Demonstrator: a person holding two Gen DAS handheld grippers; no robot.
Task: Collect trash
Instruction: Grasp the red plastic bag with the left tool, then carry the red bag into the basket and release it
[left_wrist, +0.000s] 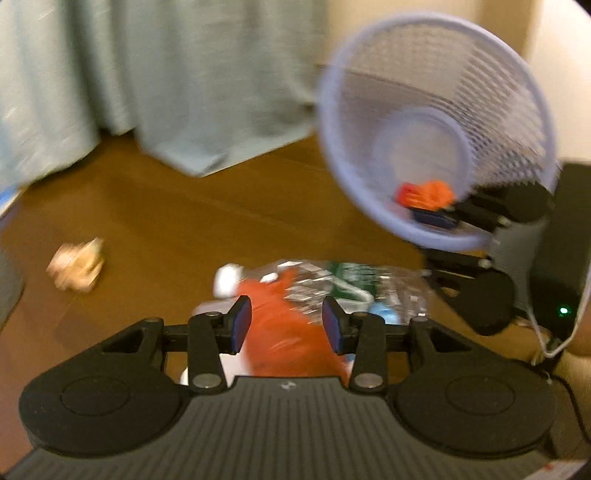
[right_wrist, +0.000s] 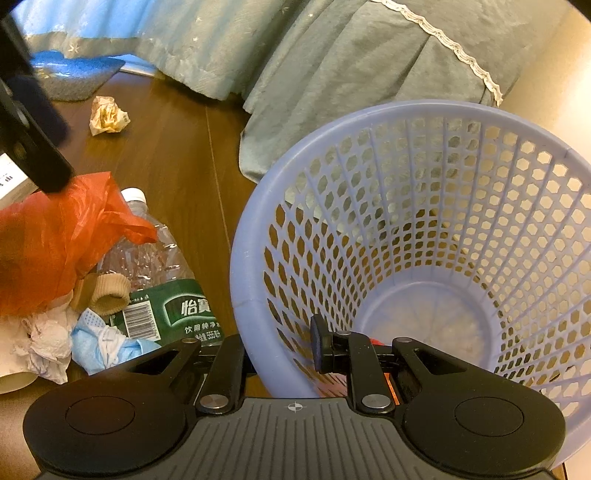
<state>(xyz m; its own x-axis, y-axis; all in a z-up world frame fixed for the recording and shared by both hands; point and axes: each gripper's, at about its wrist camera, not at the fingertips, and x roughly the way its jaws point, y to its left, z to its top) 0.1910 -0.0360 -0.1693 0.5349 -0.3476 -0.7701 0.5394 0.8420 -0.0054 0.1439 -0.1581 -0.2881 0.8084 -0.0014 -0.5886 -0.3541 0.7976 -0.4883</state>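
My left gripper (left_wrist: 287, 325) is open, its blue pads on either side of an orange plastic bag (left_wrist: 291, 332) on top of a trash pile on the brown floor. In the pile lie a crushed clear bottle with a green label (right_wrist: 162, 288), a blue face mask (right_wrist: 107, 347), white tissue (right_wrist: 48, 343) and a beige fabric cuff (right_wrist: 107, 291). A crumpled paper ball (right_wrist: 109, 114) lies apart, farther back. My right gripper (right_wrist: 275, 350) is shut on the rim of a tilted lilac mesh basket (right_wrist: 424, 229), one finger inside. Orange and blue scraps (left_wrist: 424, 199) sit in the basket.
Teal curtain fabric (right_wrist: 332, 74) hangs to the floor behind the pile and basket. A blue bowl-like container (right_wrist: 70, 74) sits far left by the curtain. A white box (right_wrist: 11, 181) and a pale cup (right_wrist: 14, 380) lie at the left edge of the pile.
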